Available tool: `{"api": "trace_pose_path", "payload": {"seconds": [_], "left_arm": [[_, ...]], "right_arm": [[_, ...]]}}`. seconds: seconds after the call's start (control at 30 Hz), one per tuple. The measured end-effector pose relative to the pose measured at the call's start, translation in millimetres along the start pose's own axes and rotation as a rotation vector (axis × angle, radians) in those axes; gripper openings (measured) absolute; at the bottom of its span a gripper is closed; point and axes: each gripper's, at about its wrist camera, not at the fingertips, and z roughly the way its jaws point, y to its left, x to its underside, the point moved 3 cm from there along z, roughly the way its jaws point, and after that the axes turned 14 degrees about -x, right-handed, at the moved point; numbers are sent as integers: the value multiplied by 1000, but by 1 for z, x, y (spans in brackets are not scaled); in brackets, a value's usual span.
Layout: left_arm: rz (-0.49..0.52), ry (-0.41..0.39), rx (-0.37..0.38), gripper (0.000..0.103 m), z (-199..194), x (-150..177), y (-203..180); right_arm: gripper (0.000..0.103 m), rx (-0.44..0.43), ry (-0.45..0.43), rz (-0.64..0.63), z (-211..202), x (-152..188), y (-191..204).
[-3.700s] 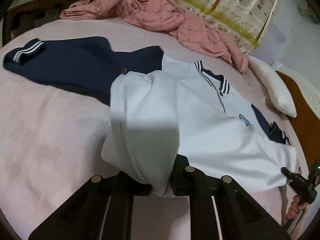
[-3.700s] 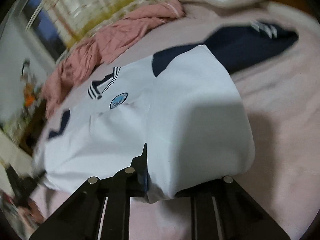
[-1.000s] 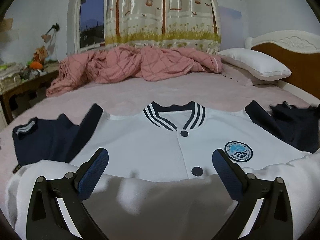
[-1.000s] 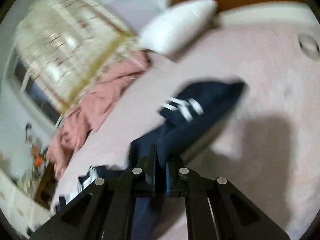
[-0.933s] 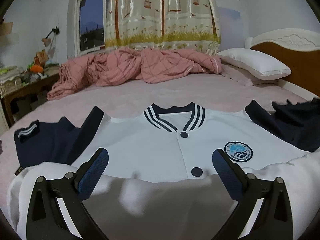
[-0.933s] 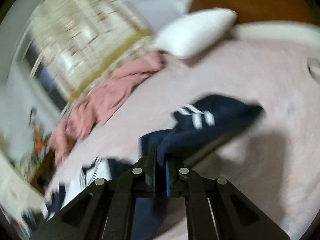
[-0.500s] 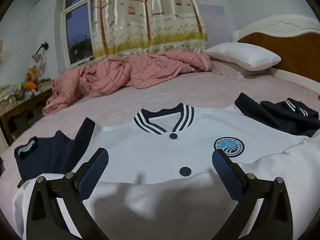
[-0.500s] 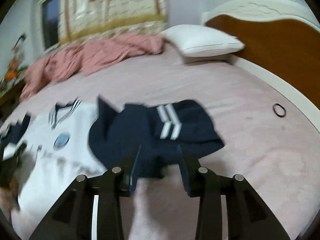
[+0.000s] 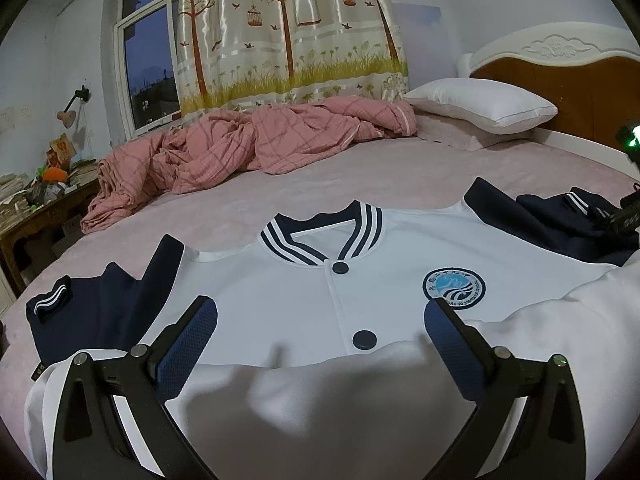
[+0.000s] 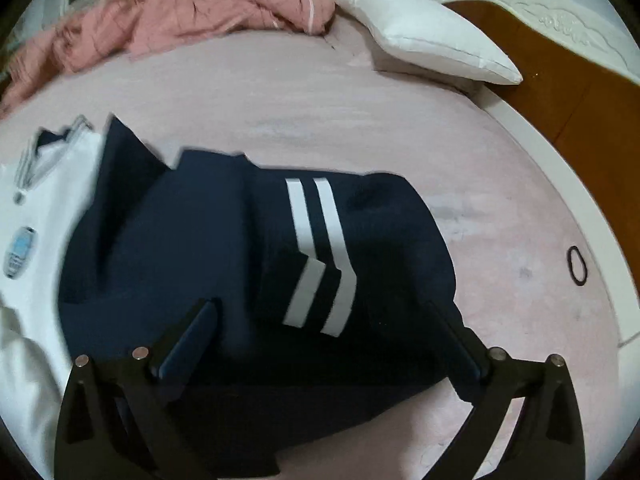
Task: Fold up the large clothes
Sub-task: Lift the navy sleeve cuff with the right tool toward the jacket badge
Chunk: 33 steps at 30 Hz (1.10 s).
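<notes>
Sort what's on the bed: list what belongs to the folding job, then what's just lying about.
Job: white jacket, its navy sleeve with white stripes, left claw and right claw, both open.

Lying about: pink quilt, white pillow, black hair tie.

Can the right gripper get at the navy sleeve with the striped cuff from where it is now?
Probably yes. The right gripper is open directly over the navy sleeve, its striped cuff lying between the fingers with nothing covering it.

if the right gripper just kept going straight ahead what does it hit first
Most likely the navy sleeve, at its white-striped cuff: it fills the gap between the open jaws of the right gripper. Depth is unclear; beyond it lies only the pink bedsheet.
</notes>
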Motion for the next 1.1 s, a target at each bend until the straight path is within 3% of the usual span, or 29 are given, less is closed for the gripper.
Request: {"api": "trace_pose_path", "payload": {"seconds": [0.07,0.1,0.17,0.23,0.27,0.3,0.5,0.63,0.73,0.87,0.9,0.93,1.0,1.1], "left_arm": [[-1,0,0,103,0,0,0],[-2,0,0,103,0,0,0],[-5,0,2,103,0,0,1],[-4,0,0,103,0,0,0],[-6,-1,1,103,-1,0,0],[-7,-1,1,103,-1,0,0],[-14,-10,-3,103,-4,-4,2],[-89,-100,77,98,-29,-15,19],[-135,-81,134,92,-47,-24,27],[-218,4,296,85,-59,-30,29],[-228,26,309,84,-59,-31,29],[-234,53,309,82,-58,-32,29],[-246,89,324,81,-54,-30,29],[-246,116,427,82,-55,-23,23]], "right_arm": [[94,2,19,56,7,2,-6],[76,-7,5,98,7,3,-13],[71,-22,-27,183,4,6,-27],[56,2,-90,249,-4,13,-39],[31,20,-94,256,-5,14,-41],[20,46,-92,257,-7,16,-44],[14,2,-259,322,-67,10,-41],[14,-183,-391,284,-133,2,2],[14,-337,-434,215,-169,-4,53],[14,-576,-391,191,-175,0,113],[14,-600,-370,190,-169,2,122],[14,-619,-331,178,-158,6,137],[14,-573,-268,160,-131,17,160],[19,-546,-199,170,-97,33,179]]}}
